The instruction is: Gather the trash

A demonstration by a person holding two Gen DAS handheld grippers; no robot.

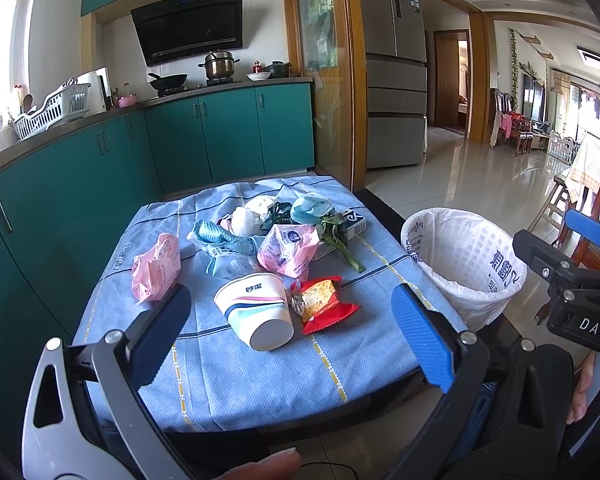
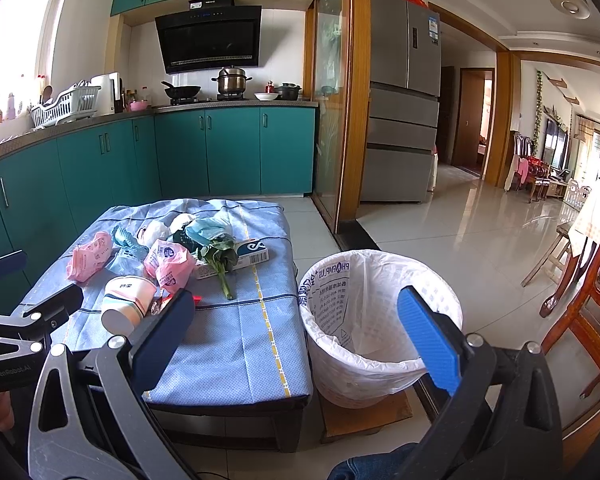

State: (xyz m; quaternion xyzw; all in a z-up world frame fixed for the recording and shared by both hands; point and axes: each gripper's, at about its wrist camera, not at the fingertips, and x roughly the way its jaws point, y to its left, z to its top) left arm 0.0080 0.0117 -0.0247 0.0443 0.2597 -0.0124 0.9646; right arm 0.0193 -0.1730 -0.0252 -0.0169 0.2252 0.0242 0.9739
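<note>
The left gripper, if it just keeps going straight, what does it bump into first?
Most likely the paper cup. It lies on its side on the blue tablecloth, right between the open left gripper fingers. The red snack wrapper sits just beside it. Depth is hard to judge.

Each gripper, the left gripper (image 1: 290,332) and the right gripper (image 2: 296,338), has blue ribbed pads (image 1: 422,338) on black jaws, grey metal linkage arms (image 1: 40,412) with triangular cut-outs, and silver round screws (image 1: 114,336). White "DAS" lettering (image 1: 594,330) marks the right one's black body, "GenRobot.AI" (image 2: 12,369) the left's. Bare skin shows at a thumb (image 1: 260,466), with blue denim (image 2: 364,464) below.
</note>
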